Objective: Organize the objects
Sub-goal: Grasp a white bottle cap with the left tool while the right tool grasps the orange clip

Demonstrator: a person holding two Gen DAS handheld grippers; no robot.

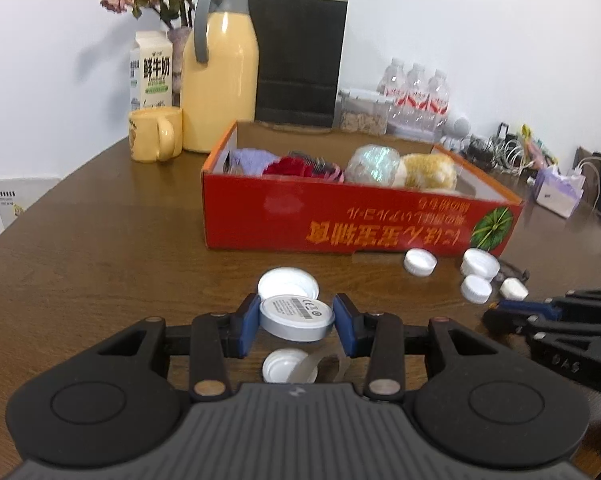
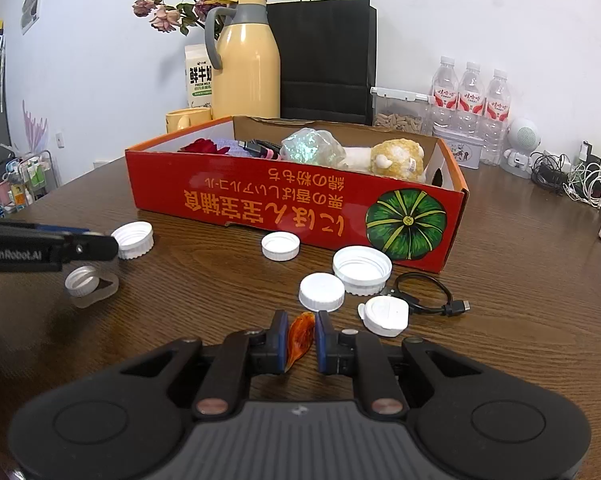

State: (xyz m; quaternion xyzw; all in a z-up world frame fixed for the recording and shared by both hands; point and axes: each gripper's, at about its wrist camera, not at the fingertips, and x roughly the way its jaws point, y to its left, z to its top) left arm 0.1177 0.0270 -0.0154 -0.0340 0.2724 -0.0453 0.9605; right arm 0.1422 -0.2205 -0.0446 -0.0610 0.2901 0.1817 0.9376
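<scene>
Silver and round, the small puck (image 1: 296, 317) with a printed label on its top sits between the blue pads of my left gripper (image 1: 296, 322), and the pads press it from both sides, so I count it as clamped. It looks lifted a little above the brown table (image 1: 100, 240), because I can see a white cap (image 1: 287, 283) behind it and another cap (image 1: 284, 366) below it.

My right gripper (image 2: 302, 340) has its jaws almost together on a thin amber piece (image 2: 299, 338), maybe a hair clip; I cannot tell exactly what it is.

The red cardboard box (image 2: 292, 208) stands just behind the loose caps, and soft toys and a red flower already lie in it. I judge that both held things should go there.

To do this step well, I would lift the puck first high enough to pass the near wall of the box, keep the gripper level so the smooth side does not slip, and release only above a free place. The right hand should wait aside, so the two grippers do not meet. The black cable (image 2: 424, 292) near the caps could catch.
</scene>
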